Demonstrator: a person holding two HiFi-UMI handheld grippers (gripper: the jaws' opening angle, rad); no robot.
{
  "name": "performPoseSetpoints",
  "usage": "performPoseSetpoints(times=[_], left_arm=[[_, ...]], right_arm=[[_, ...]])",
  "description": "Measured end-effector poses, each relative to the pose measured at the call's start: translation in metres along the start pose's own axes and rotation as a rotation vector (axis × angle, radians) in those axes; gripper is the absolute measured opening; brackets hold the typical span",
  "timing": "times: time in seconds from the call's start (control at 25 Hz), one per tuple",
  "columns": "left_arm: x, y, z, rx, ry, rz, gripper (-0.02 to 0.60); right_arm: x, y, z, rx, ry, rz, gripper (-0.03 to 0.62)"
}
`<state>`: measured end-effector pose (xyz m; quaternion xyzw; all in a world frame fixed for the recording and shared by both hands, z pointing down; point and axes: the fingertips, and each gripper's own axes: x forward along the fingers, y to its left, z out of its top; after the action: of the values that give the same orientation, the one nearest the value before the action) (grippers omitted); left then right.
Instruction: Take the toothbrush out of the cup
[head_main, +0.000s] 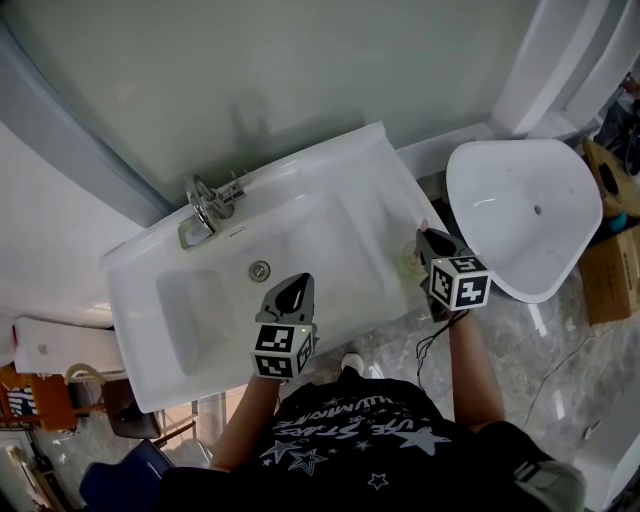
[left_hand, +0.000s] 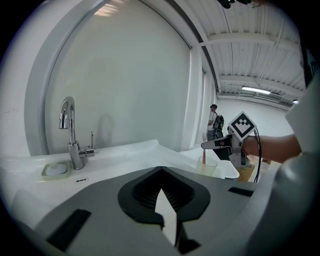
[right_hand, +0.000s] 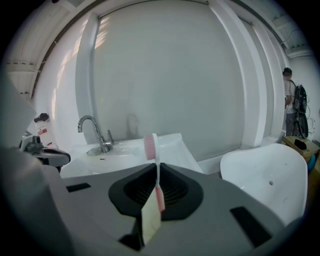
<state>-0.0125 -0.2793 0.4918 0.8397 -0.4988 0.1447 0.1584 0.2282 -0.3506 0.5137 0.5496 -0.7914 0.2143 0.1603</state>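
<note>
A pink and white toothbrush stands upright between the jaws of my right gripper, which is shut on its handle with the bristle head above them. In the head view that gripper hovers over a translucent cup on the sink's right rim, and the pink brush tip shows just beyond it. From the left gripper view the cup sits under the right gripper. My left gripper is over the basin's front part, jaws together and holding nothing.
The white sink has a chrome faucet at its back left with a soap dish beside it. A second white basin stands on the floor to the right, cardboard boxes beyond it.
</note>
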Motion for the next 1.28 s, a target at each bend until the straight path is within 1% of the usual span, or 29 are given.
performPoseSetpoints(times=[0.2, 0.44, 0.52, 0.68, 0.84, 1.0, 1.28], left_arm=[[-0.018, 0.003, 0.002, -0.003, -0.015, -0.009, 0.015], [-0.043, 0.005, 0.007, 0.008, -0.046, -0.027, 0.015], [-0.052, 0.004, 0.007, 0.011, -0.056, -0.036, 0.015], [-0.074, 0.005, 0.006, 0.012, -0.069, -0.051, 0.015], [-0.097, 0.007, 0.002, 0.030, -0.076, -0.069, 0.015], [-0.123, 0.010, -0.003, 0.027, -0.092, -0.078, 0.015], [-0.172, 0.014, -0.024, 0.023, -0.096, -0.093, 0.015]], right_arm=[[-0.018, 0.011, 0.015, -0.007, -0.044, -0.021, 0.032], [-0.045, 0.029, 0.039, -0.025, -0.123, -0.046, 0.032], [-0.056, 0.038, 0.045, -0.028, -0.146, -0.050, 0.032], [-0.077, 0.057, 0.057, -0.069, -0.189, -0.072, 0.032], [-0.097, 0.080, 0.064, -0.080, -0.228, -0.082, 0.032], [-0.116, 0.108, 0.056, -0.099, -0.237, -0.085, 0.032], [-0.139, 0.159, 0.021, -0.093, -0.218, -0.068, 0.032]])
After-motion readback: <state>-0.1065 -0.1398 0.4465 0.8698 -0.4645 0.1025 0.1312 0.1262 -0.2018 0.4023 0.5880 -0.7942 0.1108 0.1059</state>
